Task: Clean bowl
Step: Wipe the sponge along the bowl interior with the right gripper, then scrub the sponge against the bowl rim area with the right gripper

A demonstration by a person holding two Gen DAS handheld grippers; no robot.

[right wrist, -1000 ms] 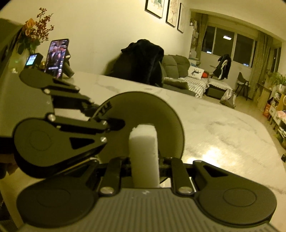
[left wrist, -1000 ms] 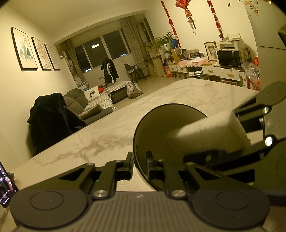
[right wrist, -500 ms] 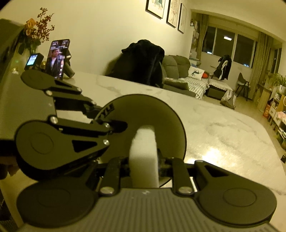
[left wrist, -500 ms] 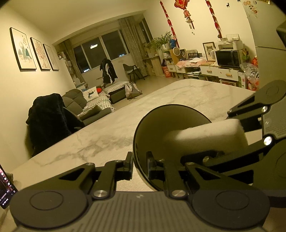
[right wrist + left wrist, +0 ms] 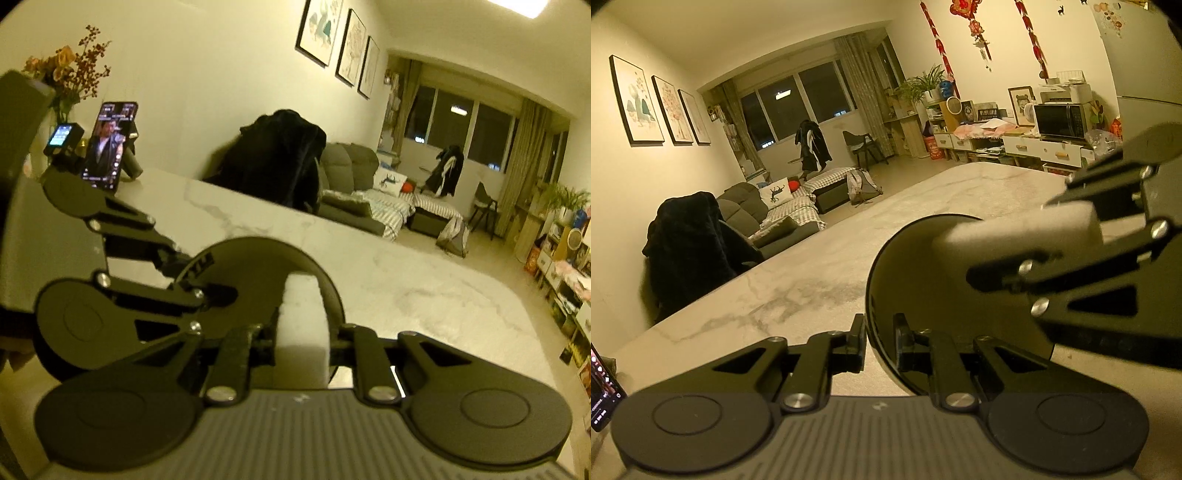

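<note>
Left gripper [image 5: 880, 343] clamped on the near rim of the dark bowl [image 5: 916, 280], holding it tipped on edge above the marble table [image 5: 798, 280], hollow side turned toward the right gripper [image 5: 301, 338]. Right gripper pinched tight on a white sponge [image 5: 303, 314], jaws just closed further on it, the sponge's far end reaching into the bowl's hollow, touching or nearly so — cannot tell which. Seen from the left wrist, same sponge [image 5: 1019, 230] entering from the right, over the upper part of the bowl.
</note>
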